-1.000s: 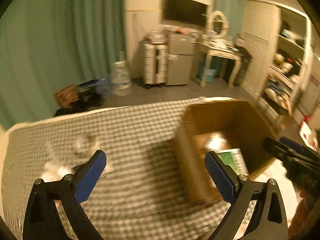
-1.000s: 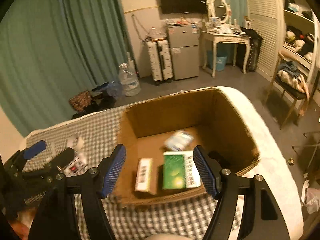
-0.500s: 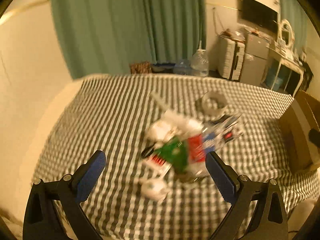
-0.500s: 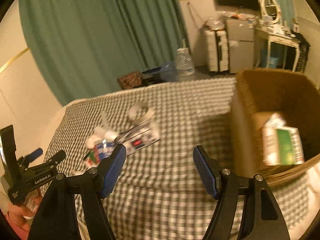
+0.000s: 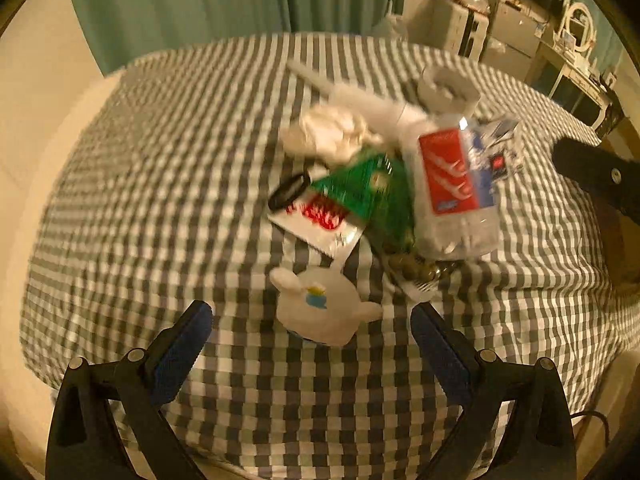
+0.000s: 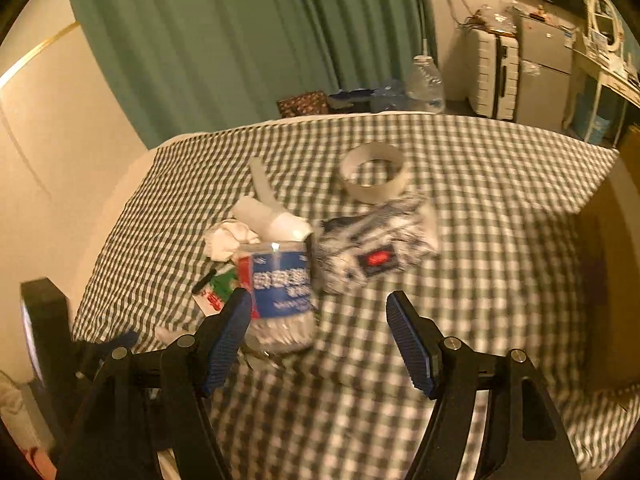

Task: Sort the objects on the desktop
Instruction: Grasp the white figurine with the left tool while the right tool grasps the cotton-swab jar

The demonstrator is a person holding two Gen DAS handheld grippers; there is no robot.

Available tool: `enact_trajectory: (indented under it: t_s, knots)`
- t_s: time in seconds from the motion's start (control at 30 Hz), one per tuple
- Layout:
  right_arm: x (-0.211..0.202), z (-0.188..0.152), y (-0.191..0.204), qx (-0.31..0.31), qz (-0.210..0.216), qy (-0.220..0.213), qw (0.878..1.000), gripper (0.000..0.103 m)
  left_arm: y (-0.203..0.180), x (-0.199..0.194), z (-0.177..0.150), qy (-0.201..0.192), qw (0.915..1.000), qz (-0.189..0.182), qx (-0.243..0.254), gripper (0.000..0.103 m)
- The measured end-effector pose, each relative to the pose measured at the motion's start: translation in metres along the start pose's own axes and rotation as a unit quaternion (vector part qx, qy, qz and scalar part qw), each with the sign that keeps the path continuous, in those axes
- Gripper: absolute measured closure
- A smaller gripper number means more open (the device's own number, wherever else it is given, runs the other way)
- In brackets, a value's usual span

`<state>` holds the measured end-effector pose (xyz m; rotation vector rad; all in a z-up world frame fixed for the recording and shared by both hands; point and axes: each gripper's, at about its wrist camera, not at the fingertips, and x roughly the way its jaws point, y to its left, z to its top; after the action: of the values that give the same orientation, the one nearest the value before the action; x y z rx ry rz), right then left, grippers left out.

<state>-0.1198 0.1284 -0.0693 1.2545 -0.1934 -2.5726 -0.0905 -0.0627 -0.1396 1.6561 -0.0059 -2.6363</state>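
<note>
Both tools swung from the cardboard box to the clutter pile (image 5: 384, 184).

Black gripper (image 5: 311, 334) (blue pads (image 5: 182, 350)).

Left claw (image 5: 310, 336) and right claw (image 6: 318, 316) both gape empty, angled downward.

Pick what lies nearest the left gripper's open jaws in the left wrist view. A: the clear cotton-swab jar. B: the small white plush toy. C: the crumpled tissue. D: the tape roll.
B: the small white plush toy lies just ahead of the left gripper, closer than the rest of the pile.
</note>
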Motion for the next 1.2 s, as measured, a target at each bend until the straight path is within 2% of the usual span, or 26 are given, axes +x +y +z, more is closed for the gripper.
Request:
enact_trajectory:
  t_s: [0.13, 0.3, 0.37, 0.53, 0.57, 0.6, 0.63, 0.73, 0.83, 1.0, 1.1, 1.2]
  knots:
    - [0.025, 0.005, 0.019, -0.020, 0.003, 0.016, 1.000, 0.033, 0.008, 0.019, 0.003, 0.032, 0.9990, -0.021, -0.023, 0.005]
    - [0.058, 0.007, 0.030, -0.026, 0.004, 0.041, 0.999, 0.033, 0.015, 0.042, 0.002, 0.075, 0.9955, -0.035, -0.048, 0.027]
    - [0.070, 0.007, 0.033, -0.026, 0.003, 0.051, 0.998, 0.033, 0.019, 0.047, 0.002, 0.078, 0.9941, -0.042, -0.063, 0.027]
    - [0.089, 0.005, 0.037, -0.028, -0.008, 0.073, 0.997, 0.034, 0.024, 0.052, 0.002, 0.072, 0.9928, -0.045, -0.084, 0.038]
    - [0.092, 0.004, 0.037, -0.029, -0.012, 0.078, 0.996, 0.041, 0.024, 0.052, 0.002, 0.070, 0.9928, -0.046, -0.086, 0.043]
    - [0.095, 0.003, 0.038, -0.034, -0.019, 0.082, 0.996, 0.041, 0.024, 0.051, 0.001, 0.067, 0.9928, -0.047, -0.087, 0.050]
    - [0.095, 0.002, 0.038, -0.036, -0.019, 0.081, 0.996, 0.041, 0.026, 0.050, 0.000, 0.065, 0.9927, -0.049, -0.090, 0.052]
    - [0.092, 0.001, 0.038, -0.039, -0.022, 0.077, 0.996, 0.041, 0.034, 0.044, -0.005, 0.061, 0.9915, -0.058, -0.099, 0.052]
    - [0.083, 0.001, 0.038, -0.040, -0.021, 0.071, 0.996, 0.041, 0.044, 0.029, -0.008, 0.037, 0.9918, -0.060, -0.107, 0.052]
    - [0.054, -0.001, 0.038, -0.036, -0.013, 0.056, 0.998, 0.041, 0.047, -0.001, -0.013, -0.010, 0.9943, -0.041, -0.097, 0.052]
    - [0.034, -0.002, 0.037, -0.032, -0.007, 0.043, 0.999, 0.041, 0.041, -0.016, -0.014, -0.022, 0.9966, -0.020, -0.077, 0.052]
    - [0.014, 0.002, 0.036, -0.029, -0.006, 0.028, 0.999, 0.041, 0.026, -0.033, -0.009, -0.036, 0.9968, -0.018, -0.069, 0.052]
